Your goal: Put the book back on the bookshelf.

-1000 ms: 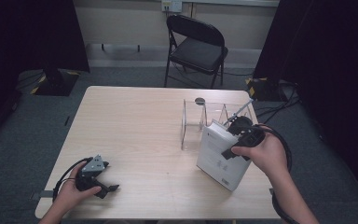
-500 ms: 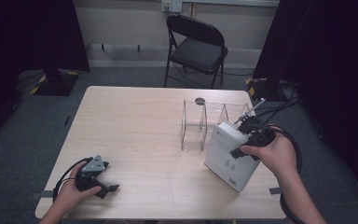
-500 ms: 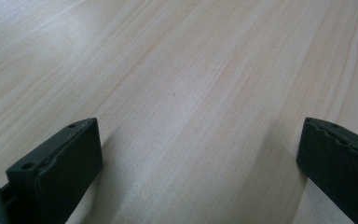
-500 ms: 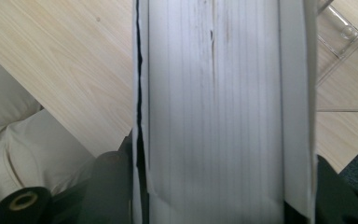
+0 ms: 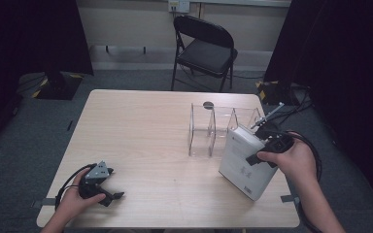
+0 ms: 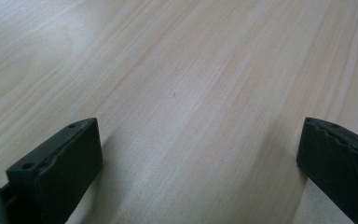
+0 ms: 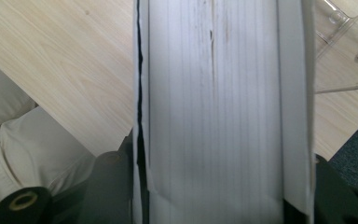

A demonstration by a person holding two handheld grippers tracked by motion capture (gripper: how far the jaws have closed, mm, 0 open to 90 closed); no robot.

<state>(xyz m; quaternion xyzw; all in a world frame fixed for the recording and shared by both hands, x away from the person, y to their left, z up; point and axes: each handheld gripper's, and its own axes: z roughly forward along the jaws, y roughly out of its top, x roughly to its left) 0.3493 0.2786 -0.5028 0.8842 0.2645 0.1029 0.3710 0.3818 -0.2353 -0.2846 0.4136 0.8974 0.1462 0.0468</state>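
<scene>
High view shows the right hand-held gripper clamped on a thick white book, tilted at the worktop's four o'clock, touching the clear acrylic divider rack; slotting it in looks left to do, left hand-held gripper idle, jaws wide, empty

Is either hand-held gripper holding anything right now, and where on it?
The right hand-held gripper clamps the white book across its thickness at one edge; the left hand-held gripper holds nothing.
</scene>
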